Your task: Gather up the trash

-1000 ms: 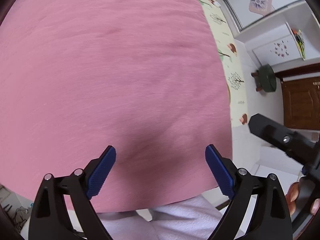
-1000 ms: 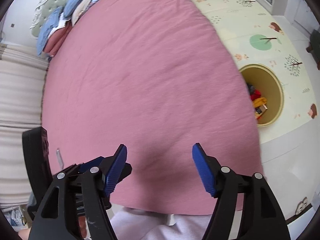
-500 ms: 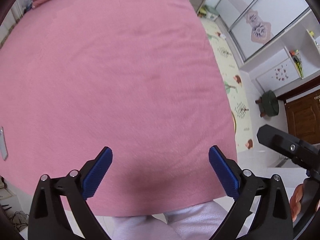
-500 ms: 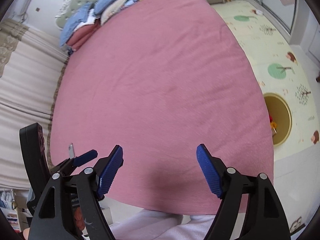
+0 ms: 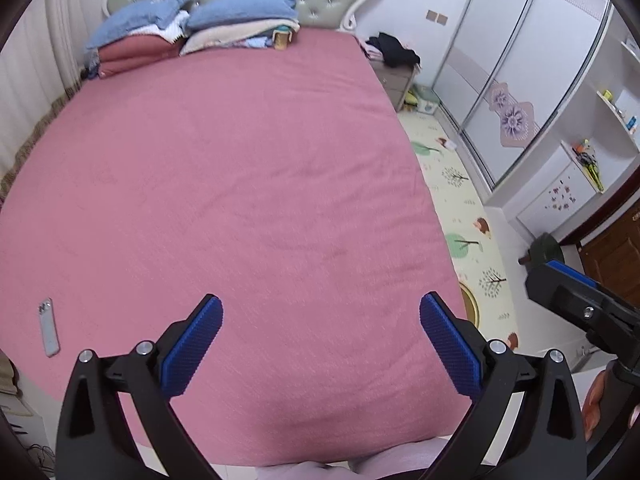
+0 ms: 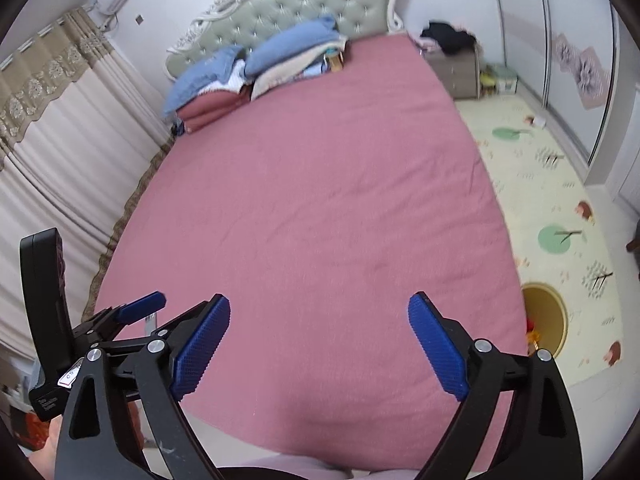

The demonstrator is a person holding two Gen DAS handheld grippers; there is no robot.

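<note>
Right wrist view: right gripper and left gripper hang over the pink bed, jaws opening, nothing between. Trash sits in the yellow bin (floor, bedside); mistaking the grey remote-like object for litter is the risk.

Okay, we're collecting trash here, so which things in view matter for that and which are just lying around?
For the job:
- yellow bin on the play mat beside the bed, bits already inside
- left gripper, jaws opening, nothing between them
- right gripper, jaws opening, nothing between them

Just lying about:
- grey remote-like object on the pink bedspread
- stacked pillows
- dark clothes on the nightstand
</note>
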